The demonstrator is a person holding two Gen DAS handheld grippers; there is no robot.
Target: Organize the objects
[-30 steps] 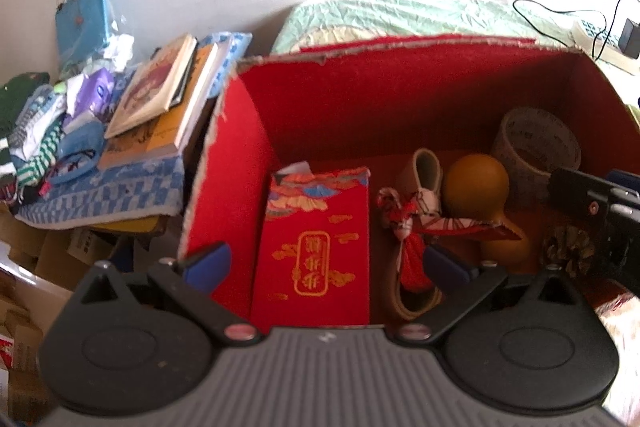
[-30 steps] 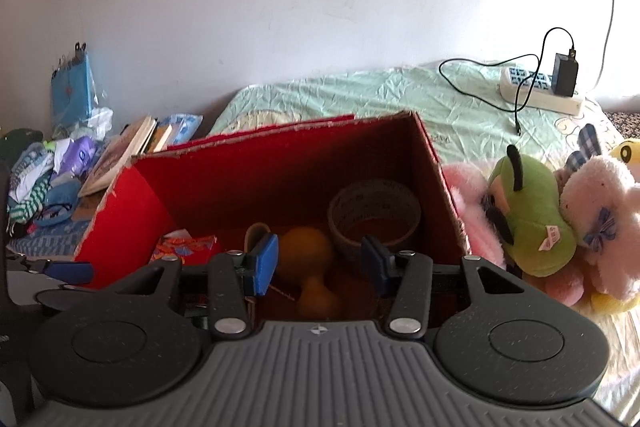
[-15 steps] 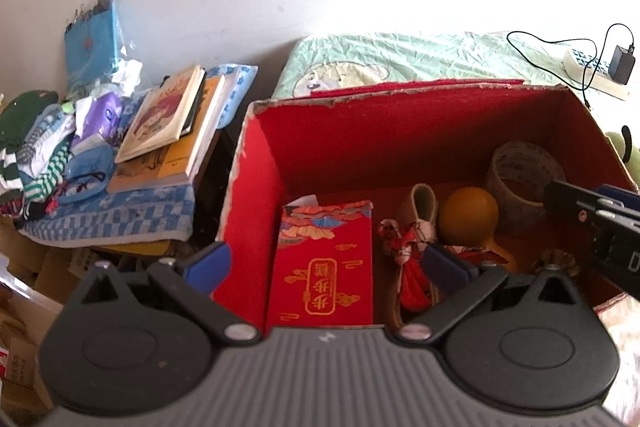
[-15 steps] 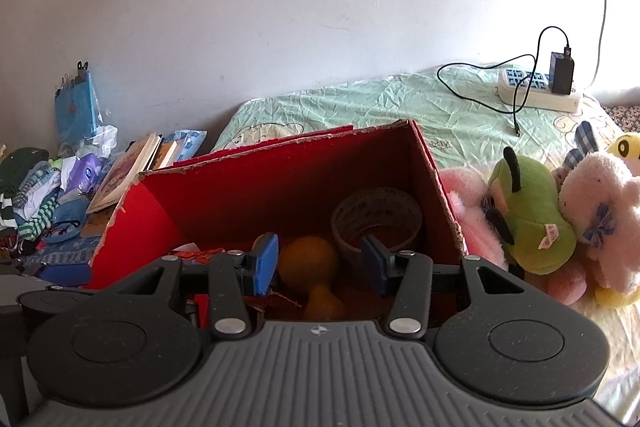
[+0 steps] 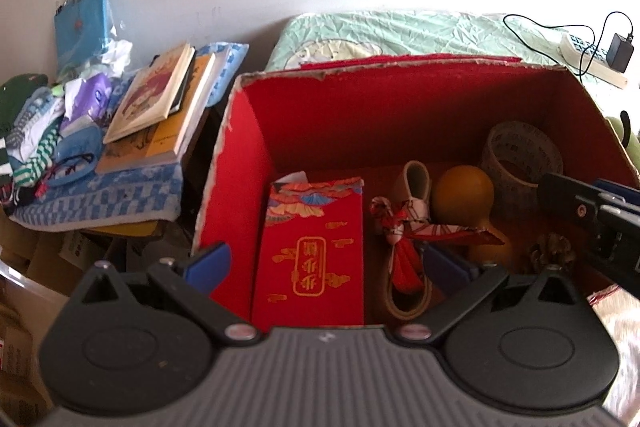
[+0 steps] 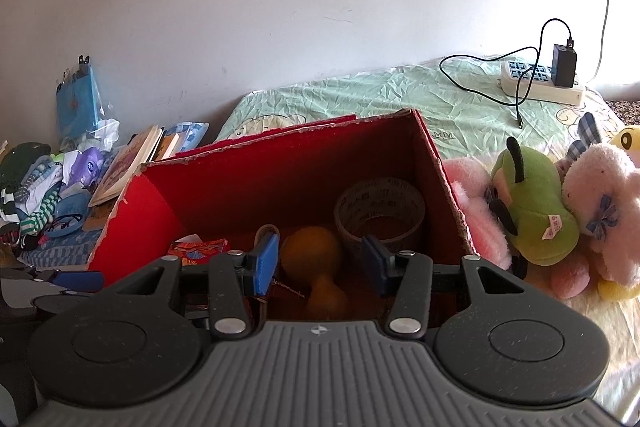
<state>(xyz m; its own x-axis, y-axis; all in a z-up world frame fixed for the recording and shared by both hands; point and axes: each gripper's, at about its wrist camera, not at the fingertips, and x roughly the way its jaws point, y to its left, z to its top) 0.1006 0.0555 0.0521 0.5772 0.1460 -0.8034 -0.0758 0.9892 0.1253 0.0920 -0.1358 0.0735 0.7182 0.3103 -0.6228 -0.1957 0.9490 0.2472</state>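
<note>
The red box (image 5: 304, 115) sits open-topped on the bed, and the main risk lies with it: both tools hang near its front rim, and a low pass could catch the ragged cardboard edge and drag or tip the box. The left gripper (image 5: 326, 265) has its jaws spread wide and empty above the near left of the box; the right gripper (image 6: 318, 263) is spread too, holding nothing, above the near right.

Inside, going down in size: a red packet (image 5: 316, 259) lies flat at the left; a tape roll (image 5: 520, 155) stands in the far right corner; a yellow gourd (image 5: 464, 193) lies just left of it; a beige strap (image 5: 416, 179) with a red patterned ribbon (image 5: 404, 231) knotted round it lies between packet and gourd; a small pine cone (image 5: 554, 251) sits near the right front.

The ribbon's loose tails could snag on a finger and pull the strap along. The gourd, being round, would likely roll if nudged.

The plush toys (image 6: 536, 215), probably next to be stowed, lie on the bed just right of the box. Little floor is free, so they may have to rest on top.
</note>
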